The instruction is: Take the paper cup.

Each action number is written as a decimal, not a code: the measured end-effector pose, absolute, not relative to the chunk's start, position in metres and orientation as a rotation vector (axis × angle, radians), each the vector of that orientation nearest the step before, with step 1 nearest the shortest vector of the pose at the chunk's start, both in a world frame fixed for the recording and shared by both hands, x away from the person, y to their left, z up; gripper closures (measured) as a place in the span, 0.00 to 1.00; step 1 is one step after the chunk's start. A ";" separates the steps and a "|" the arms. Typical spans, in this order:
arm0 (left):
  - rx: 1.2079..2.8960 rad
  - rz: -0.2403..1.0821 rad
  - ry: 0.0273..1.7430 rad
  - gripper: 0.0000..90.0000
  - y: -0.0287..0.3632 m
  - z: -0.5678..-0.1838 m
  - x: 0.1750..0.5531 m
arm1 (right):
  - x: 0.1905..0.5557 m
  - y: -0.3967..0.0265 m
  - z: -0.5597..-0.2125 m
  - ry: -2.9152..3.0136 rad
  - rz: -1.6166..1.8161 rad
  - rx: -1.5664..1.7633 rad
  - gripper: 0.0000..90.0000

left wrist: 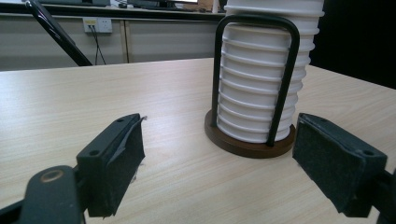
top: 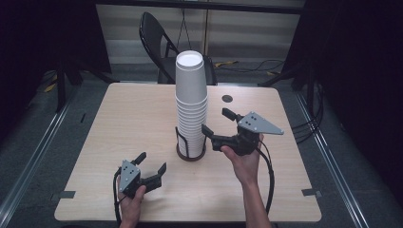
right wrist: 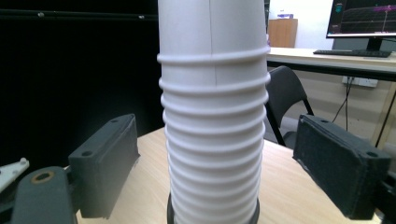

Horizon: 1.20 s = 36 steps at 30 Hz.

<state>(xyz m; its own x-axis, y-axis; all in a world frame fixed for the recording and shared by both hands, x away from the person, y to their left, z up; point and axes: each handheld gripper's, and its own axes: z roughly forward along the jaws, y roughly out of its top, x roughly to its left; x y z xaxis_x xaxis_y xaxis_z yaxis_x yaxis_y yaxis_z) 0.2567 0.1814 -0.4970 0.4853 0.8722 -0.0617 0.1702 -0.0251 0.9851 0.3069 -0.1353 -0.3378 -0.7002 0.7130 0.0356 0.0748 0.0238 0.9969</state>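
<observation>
2 grippers, jaws apart: right gripper [top: 218, 122] beside cup stack [top: 191, 102], not touching; left gripper [top: 151, 162] low near holder [left wrist: 250, 140].

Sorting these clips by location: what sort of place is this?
Probably a lab or office workspace: a bare table ringed by dark curtains, a desk with a monitor and keyboard, and a folding chair.
</observation>
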 end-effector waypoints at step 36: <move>1.500 0.724 0.947 0.18 0.184 -0.497 0.256 | 0.370 -0.094 -0.268 1.899 1.787 0.710 0.13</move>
<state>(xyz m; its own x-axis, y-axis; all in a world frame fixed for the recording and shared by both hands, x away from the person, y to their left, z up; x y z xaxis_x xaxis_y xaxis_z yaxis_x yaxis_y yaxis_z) 0.2559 0.1840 -0.4973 0.4816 0.8737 -0.0691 0.1625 -0.0116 0.9866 0.3696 -0.0939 -0.2683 -0.7736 0.6328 0.0322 0.0704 0.0353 0.9969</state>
